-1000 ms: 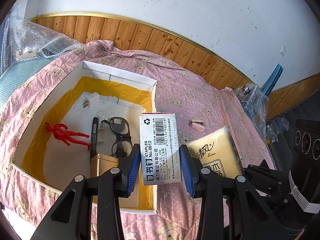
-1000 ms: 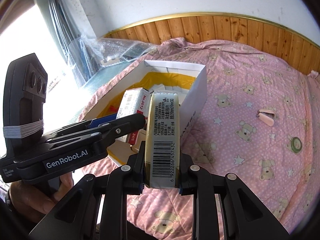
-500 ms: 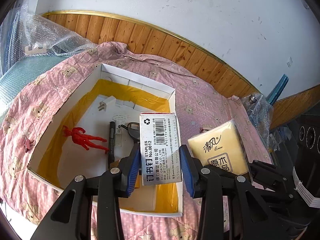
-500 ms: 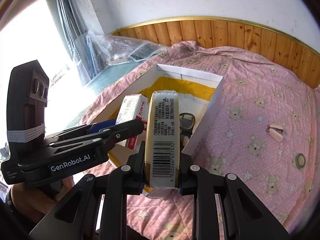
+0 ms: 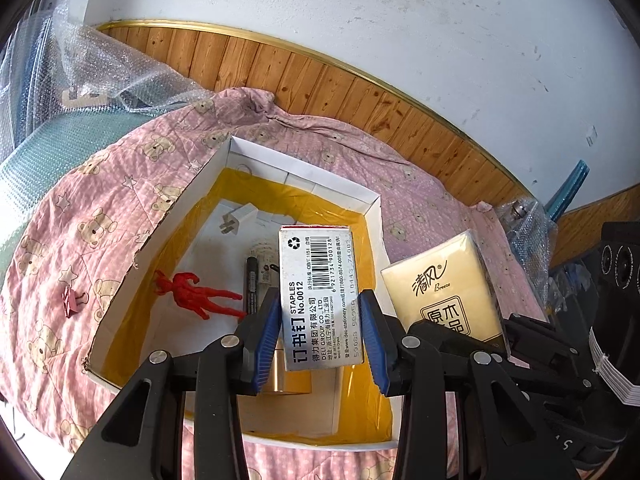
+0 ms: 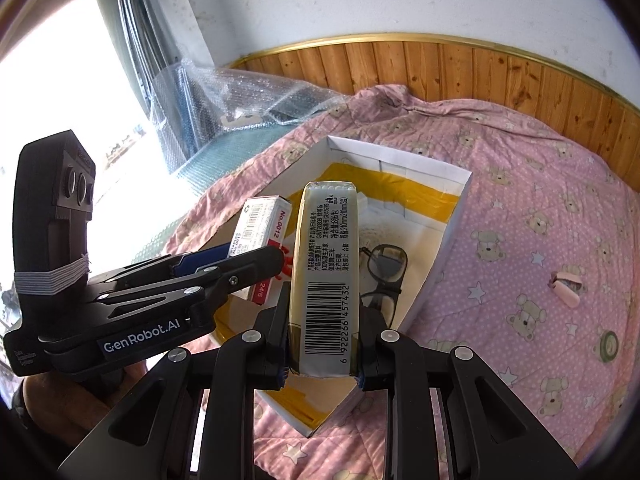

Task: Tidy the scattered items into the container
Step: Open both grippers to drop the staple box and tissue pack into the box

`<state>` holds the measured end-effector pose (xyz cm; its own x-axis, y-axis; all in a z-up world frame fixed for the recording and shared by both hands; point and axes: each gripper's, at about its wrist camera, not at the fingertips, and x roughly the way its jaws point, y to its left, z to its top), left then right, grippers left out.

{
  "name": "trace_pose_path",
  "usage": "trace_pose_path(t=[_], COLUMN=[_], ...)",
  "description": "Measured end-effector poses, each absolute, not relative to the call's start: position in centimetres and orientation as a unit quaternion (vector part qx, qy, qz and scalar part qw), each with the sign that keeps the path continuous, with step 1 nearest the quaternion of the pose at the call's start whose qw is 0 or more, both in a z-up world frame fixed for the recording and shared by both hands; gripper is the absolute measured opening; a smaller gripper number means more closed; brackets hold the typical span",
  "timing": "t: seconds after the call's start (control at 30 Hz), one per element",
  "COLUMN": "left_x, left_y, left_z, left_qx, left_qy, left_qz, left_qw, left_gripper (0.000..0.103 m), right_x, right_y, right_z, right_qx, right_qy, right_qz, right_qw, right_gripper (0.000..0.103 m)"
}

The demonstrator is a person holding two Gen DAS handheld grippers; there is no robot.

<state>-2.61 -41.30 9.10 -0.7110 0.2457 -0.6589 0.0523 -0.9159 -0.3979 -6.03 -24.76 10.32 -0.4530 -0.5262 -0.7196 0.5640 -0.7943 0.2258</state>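
While the left gripper [image 5: 320,330] clamped the staples box [image 5: 318,294] above the white container [image 5: 372,204], the right gripper [image 6: 323,344] gripped the tissue pack [image 6: 322,276] beside it. Glasses [image 6: 382,276] lay inside, just beyond the right fingertips.

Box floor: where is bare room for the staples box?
Bare floor lies between the white plug, the red figure and the left wall of the box. The near right is crowded: marker, glasses.

Left tongs [image 5: 320,334] and right tongs [image 6: 322,330] both clamped, side by side
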Motion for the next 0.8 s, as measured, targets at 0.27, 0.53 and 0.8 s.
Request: trace_pose_path(t=[0.27,0.53,0.8], left_x=[-4.5,-6.8,-9.3], left_y=[-42.0,-42.0,-41.9], left_z=[9.0,8.8,8.3], left_qx=[-0.382,-0.390,-0.404], left_qy=[-0.192,-0.186,-0.174], left_qz=[0.903,0.901,0.897], left_qw=[0.048,0.049,0.044], left_gripper=[0.040,0.040,0.040], right_x=[-8.1,-10.2,-12.6], right_y=[-25.3,-25.6,-25.4], right_z=[10.3,9.9,9.3], right_qx=[0.416,0.422,0.432], right_qy=[0.020,0.012,-0.004], right_qz=[-0.850,-0.846,-0.842], right_qw=[0.322,0.324,0.322], right_gripper=[0.025,0.025,0.025])
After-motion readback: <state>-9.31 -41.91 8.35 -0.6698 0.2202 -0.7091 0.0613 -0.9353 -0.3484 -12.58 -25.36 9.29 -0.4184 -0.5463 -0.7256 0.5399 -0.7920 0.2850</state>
